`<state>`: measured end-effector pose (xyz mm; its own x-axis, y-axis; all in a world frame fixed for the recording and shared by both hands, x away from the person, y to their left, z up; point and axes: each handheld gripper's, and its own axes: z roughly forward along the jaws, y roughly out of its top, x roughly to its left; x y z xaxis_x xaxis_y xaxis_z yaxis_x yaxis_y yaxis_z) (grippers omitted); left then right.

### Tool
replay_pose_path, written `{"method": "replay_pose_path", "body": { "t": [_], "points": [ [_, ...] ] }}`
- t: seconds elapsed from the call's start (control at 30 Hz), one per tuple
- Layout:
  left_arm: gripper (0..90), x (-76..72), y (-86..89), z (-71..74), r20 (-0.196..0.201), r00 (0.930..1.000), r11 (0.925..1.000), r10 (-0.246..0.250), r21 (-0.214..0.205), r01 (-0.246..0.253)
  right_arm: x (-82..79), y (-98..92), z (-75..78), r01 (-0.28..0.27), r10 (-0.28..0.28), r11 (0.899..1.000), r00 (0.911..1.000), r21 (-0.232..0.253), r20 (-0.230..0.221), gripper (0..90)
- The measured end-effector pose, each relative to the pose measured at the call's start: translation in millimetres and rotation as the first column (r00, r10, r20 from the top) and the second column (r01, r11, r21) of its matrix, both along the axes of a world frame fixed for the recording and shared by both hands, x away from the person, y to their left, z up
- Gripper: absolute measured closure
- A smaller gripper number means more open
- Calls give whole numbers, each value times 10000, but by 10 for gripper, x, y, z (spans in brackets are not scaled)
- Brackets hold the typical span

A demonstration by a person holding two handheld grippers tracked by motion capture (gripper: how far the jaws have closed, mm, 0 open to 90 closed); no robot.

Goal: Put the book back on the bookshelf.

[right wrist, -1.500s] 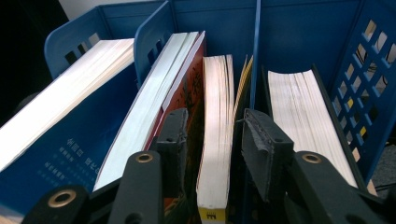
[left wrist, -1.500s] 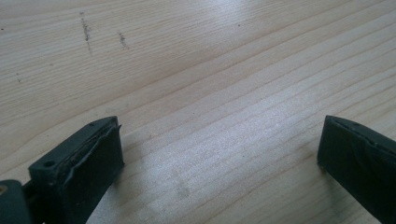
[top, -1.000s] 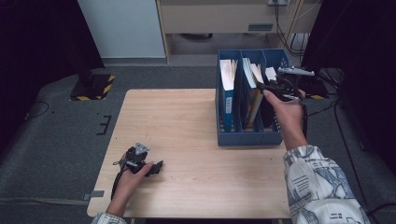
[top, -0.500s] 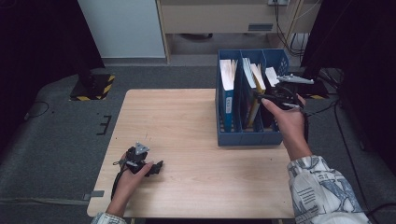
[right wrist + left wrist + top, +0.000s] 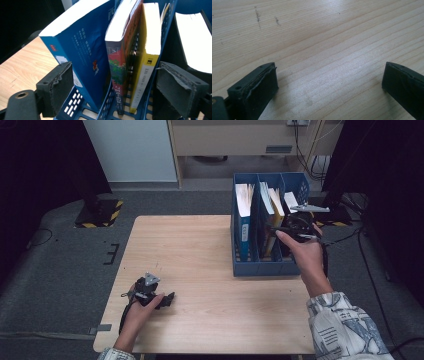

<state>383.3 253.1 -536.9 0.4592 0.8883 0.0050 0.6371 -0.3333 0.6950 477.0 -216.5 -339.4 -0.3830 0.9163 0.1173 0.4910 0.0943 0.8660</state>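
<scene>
The blue file rack (image 5: 267, 267) stands on the right half of the worktop (image 5: 210, 250), its three upright compartments open at the top. The left compartment holds a blue book (image 5: 80, 47), the middle one a book with a colourful spine (image 5: 117, 65) and, just beside it, a yellow book (image 5: 146, 57), and the right one a dark-covered book (image 5: 193, 42) with white page edges. The right tongs (image 5: 295, 227) hover over the near end of the rack, above the middle and right compartments, held in a hand whose patterned sleeve (image 5: 345, 327) comes in from the lower right. In the right gripper view the right tongs (image 5: 115, 90) have just been opening and now stand released and wide: the colourful-spined book and the yellow book lie in the gap between the jaws, farther off and lower, with neither pad pressing on them; the blue book leans behind the left jaw, and the dark-covered book sits beyond the right jaw. The left tongs (image 5: 157, 297) rest low on the near left of the worktop, well apart from the rack. In the left gripper view the left tongs (image 5: 329, 85) are spread wide with bare wood grain between the jaws, grasping nothing.
</scene>
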Motion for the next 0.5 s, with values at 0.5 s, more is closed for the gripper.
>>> {"method": "replay_pose_path", "body": {
  "t": [0.5],
  "points": [
    [0, 0, 0, 0, 0, 10000, 10000, 2, -2, -2, -115, 24, -154, -11, 11, 10000, 10000, 4, -2, 113]
  ]
}}
